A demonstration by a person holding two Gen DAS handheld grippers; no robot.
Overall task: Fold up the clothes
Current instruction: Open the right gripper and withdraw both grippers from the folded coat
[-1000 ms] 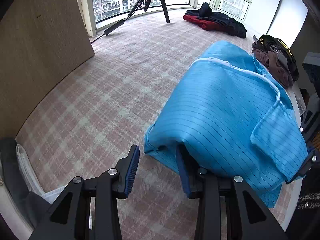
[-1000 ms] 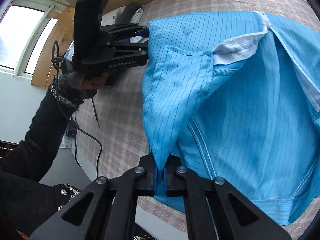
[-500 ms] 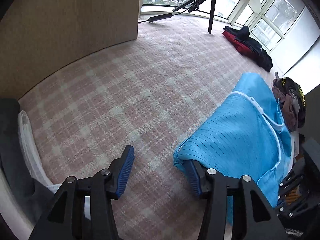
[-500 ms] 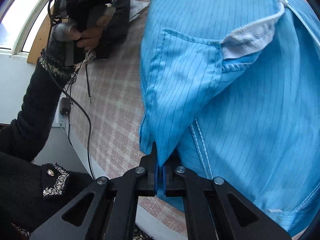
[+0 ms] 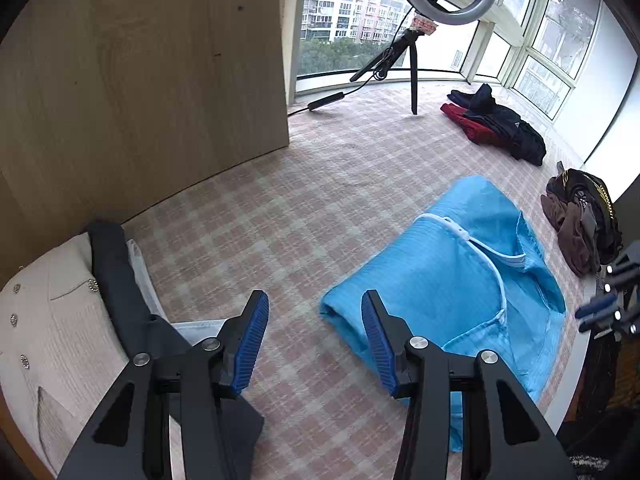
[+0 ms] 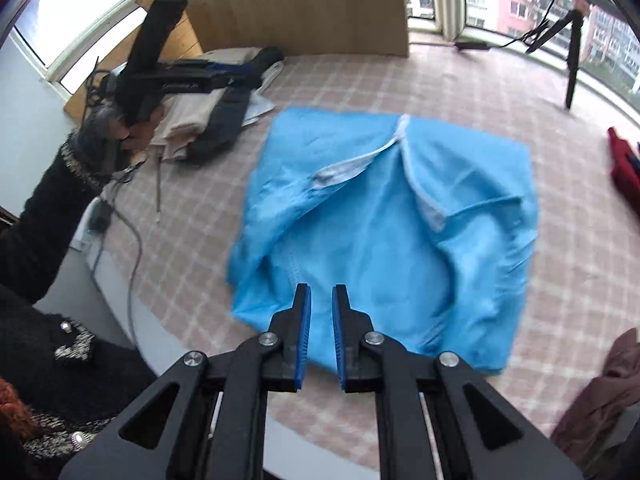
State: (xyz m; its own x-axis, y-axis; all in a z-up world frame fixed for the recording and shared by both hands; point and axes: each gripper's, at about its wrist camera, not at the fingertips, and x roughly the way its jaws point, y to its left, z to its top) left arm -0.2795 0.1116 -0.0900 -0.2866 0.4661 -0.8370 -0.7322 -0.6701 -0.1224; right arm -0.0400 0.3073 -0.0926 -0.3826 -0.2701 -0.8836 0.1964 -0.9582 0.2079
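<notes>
Right gripper (image 6: 319, 332) empty above blue garment (image 6: 384, 232)

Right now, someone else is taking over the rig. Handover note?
Left gripper: open, nothing between its pads, above the checked cloth.
Right gripper: jaws have just been opening; a narrow gap, no cloth in it.
Blue garment: released, lying loosely folded and rumpled on the checked cloth, white zip edge showing.
Done: folded pile to the left.
Left: tidy the blue garment's fold; unfolded clothes wait in the dark-and-red heap and the brown heap.
</notes>
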